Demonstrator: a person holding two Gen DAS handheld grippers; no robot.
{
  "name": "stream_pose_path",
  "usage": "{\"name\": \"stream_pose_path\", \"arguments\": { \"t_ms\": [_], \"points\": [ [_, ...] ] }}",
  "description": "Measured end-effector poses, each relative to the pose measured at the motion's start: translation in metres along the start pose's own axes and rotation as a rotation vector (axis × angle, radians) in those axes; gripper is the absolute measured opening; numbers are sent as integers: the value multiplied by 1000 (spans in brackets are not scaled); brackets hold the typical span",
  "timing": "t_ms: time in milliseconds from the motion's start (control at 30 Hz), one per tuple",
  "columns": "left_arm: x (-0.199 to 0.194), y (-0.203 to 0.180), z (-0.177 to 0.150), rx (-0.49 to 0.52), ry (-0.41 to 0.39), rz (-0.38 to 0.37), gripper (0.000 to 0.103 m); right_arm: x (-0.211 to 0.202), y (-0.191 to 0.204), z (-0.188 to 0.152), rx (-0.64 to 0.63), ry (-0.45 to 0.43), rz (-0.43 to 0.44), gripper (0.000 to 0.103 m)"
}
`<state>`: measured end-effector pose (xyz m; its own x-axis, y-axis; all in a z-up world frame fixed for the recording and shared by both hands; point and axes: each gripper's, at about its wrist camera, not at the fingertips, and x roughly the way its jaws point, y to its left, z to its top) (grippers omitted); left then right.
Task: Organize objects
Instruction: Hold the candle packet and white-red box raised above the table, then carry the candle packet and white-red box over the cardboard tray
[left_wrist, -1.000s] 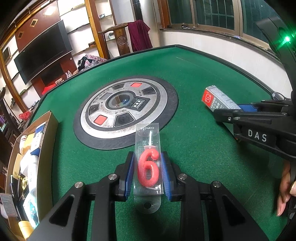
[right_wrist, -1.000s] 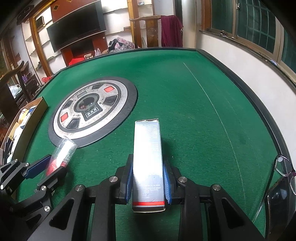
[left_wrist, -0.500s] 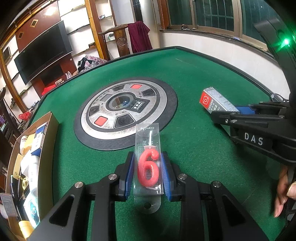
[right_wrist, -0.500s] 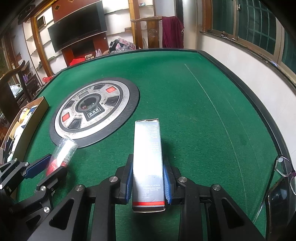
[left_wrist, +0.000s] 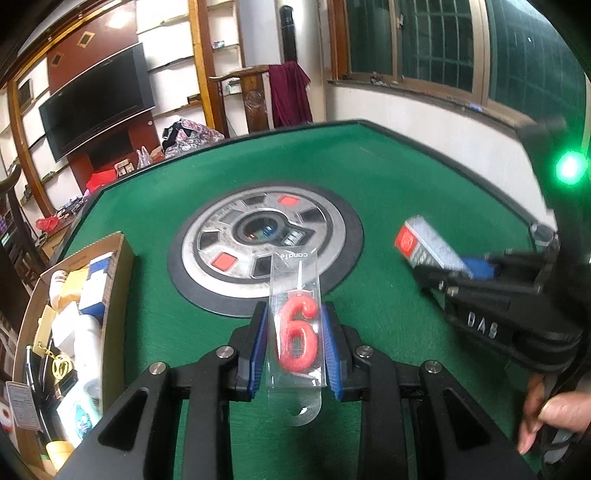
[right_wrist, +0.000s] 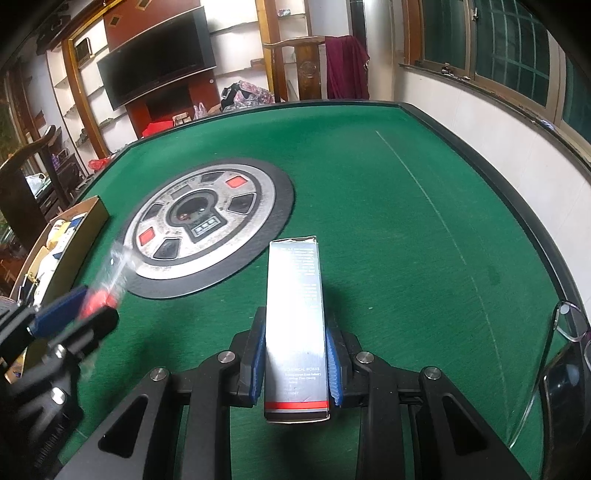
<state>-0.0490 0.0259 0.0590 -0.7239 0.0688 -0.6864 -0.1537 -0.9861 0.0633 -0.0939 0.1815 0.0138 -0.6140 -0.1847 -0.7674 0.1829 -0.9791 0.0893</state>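
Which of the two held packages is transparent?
The candle package in the left gripper: clear plastic showing a red 6. The right gripper holds an opaque grey box.

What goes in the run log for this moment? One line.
left gripper: shut on candle pack | right gripper: shut on box | both above table | carton: left

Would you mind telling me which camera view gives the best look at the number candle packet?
The left wrist view: the candle packet sits centred and sharp between the left gripper pads, red "6" readable. The right wrist view shows only a blurred sliver of it at the left edge.
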Motion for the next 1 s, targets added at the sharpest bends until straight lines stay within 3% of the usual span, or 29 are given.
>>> {"name": "stream_pose_path", "arguments": {
  "t_ms": [233,567,1000],
  "points": [
    [-25,31,7,-74,-61,-2,27,-3,28,-2,-26,-8,41,30],
    [-51,86,7,-182,-118,35,27,-10,97,-1,-114,-8,146,30],
    [-75,187,-17,-329,-146,182,27,-17,178,4,-220,-18,241,30]
  ]
}}
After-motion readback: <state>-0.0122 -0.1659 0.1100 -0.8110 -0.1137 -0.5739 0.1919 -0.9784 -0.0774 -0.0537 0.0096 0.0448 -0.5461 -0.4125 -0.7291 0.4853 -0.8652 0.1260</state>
